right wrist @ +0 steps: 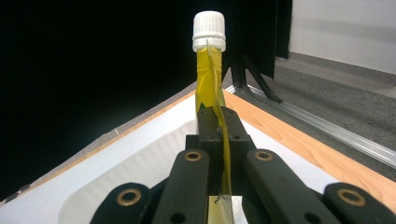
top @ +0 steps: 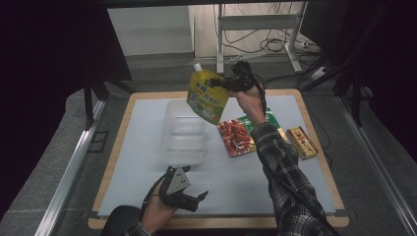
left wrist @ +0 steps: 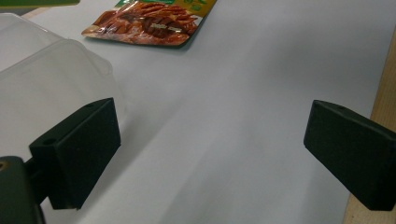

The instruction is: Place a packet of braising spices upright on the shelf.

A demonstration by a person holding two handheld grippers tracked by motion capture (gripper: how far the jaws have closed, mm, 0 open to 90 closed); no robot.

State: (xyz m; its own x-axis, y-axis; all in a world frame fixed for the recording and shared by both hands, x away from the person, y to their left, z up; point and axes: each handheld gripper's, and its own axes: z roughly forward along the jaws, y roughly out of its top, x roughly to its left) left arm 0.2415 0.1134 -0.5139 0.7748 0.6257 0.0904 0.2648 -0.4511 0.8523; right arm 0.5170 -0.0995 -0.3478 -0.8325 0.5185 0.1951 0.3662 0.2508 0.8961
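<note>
A yellow-green spout pouch [top: 207, 96] with a white cap [right wrist: 209, 30] hangs in the air over the back of the table. My right gripper [top: 221, 83] is shut on the pouch's upper edge; in the right gripper view the jaws [right wrist: 217, 126] pinch the thin pouch [right wrist: 208, 79] edge-on. Below it stands a clear plastic container [top: 183, 132], also under the pouch in the right gripper view [right wrist: 140, 163]. My left gripper [top: 196, 199] rests near the front edge, open and holding nothing [left wrist: 210, 154], with the container [left wrist: 42, 84] just left of its jaws.
A red snack packet [top: 236, 137] lies right of the container, seen too in the left gripper view [left wrist: 149, 23]. A small red and yellow box [top: 301, 141] lies near the right edge. The white mat [top: 236, 182] sits on a wooden tabletop [top: 314, 123].
</note>
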